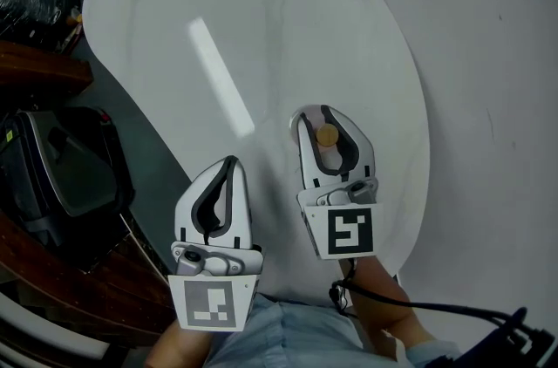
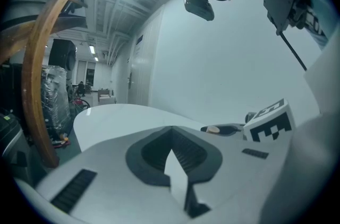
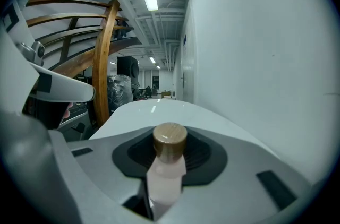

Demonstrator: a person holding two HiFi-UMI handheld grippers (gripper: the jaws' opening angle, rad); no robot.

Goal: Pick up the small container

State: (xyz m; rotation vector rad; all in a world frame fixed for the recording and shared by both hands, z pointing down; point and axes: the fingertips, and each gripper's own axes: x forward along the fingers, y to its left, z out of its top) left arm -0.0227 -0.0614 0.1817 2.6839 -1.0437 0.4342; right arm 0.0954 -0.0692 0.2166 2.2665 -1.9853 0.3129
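The small container (image 1: 327, 135) is a pale pinkish bottle with a round wooden lid (image 3: 170, 139). It stands upright between the jaws of my right gripper (image 1: 321, 115), whose dark pads press on its sides over the near right part of the white table (image 1: 261, 26). In the right gripper view the bottle (image 3: 167, 178) fills the middle of the jaws. My left gripper (image 1: 228, 164) hovers at the table's near edge, left of the right one, its jaws together and empty. From the left gripper view (image 2: 172, 156), the right gripper (image 2: 234, 129) and the lid (image 2: 212, 129) show at the right.
A dark bag (image 1: 65, 174) and brown wooden furniture (image 1: 44, 70) lie off the table's left edge. Grey floor (image 1: 488, 52) spreads to the right. A black cable (image 1: 436, 305) trails from the right gripper. A curved wooden rail (image 3: 103, 58) rises at the left.
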